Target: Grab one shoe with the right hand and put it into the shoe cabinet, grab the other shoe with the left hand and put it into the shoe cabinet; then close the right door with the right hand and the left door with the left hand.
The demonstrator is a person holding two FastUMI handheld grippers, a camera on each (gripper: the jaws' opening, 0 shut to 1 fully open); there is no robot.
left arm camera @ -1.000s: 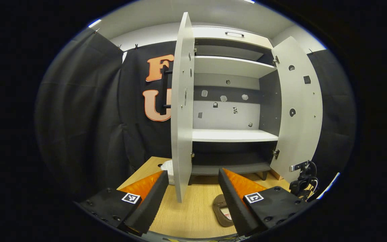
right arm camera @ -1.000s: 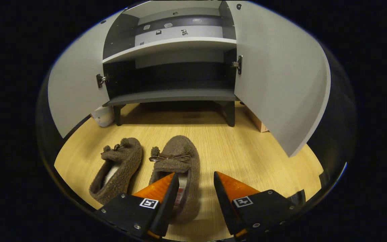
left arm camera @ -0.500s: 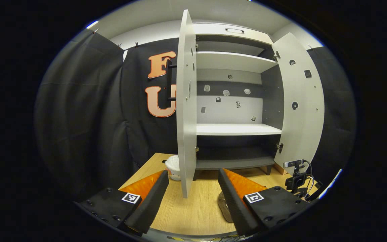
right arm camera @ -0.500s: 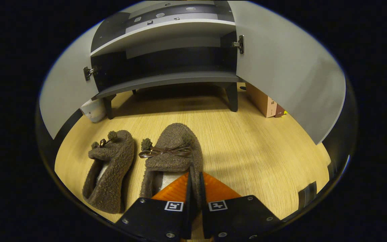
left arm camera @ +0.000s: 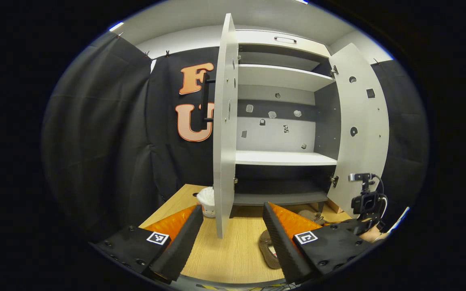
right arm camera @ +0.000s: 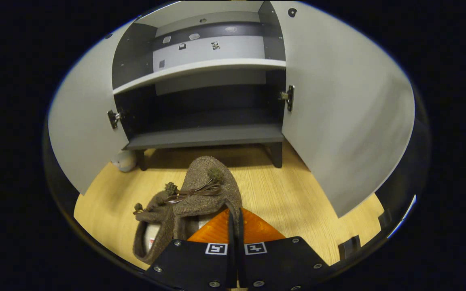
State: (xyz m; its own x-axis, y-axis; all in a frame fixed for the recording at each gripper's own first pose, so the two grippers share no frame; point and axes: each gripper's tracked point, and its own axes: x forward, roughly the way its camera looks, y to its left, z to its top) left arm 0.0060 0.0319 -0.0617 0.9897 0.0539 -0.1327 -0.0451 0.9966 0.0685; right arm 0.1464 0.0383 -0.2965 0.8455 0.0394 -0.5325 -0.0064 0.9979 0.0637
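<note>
Left gripper view
- Left claw (left arm camera: 229, 232): fingers spread wide apart, nothing between them, held above the light wooden floor (left arm camera: 233, 258).
- Tall grey shoe cabinet (left arm camera: 281, 159): stands against the black cloth wall, both doors swung open; the pale shelves and the dark bottom shelf carry nothing.
- Left grey cabinet door (left arm camera: 224, 129): seen nearly edge-on, its lower corner between the left claw's two fingers in the picture, farther off.
- Right grey cabinet door (left arm camera: 358, 129): open wide, inner face toward the camera.
- Brown fuzzy slipper on the floor (left arm camera: 268, 248): lies just beside the inner edge of the claw's right finger, partly hidden by it.
- Second brown slipper (left arm camera: 312, 216): small patch seen above that finger, in front of the cabinet's bottom shelf.
- Small white basket (left arm camera: 206, 200): on the floor, left of the left door's foot.
- Black camera on a stand (left arm camera: 364, 200): near the right door's lower edge.

Right gripper view
- Right claw (right arm camera: 235, 226): fingers nearly together, pinching the rim of the second brown slipper (right arm camera: 206, 194) at its heel side; the slipper's toe with bow and pompoms points at the cabinet.
- Slipper on the floor (right arm camera: 152, 230): lies to the left, partly under the gripped one.
- Bottom shelf (right arm camera: 204, 137): dark grey, bare, straight ahead between the two open doors.
</note>
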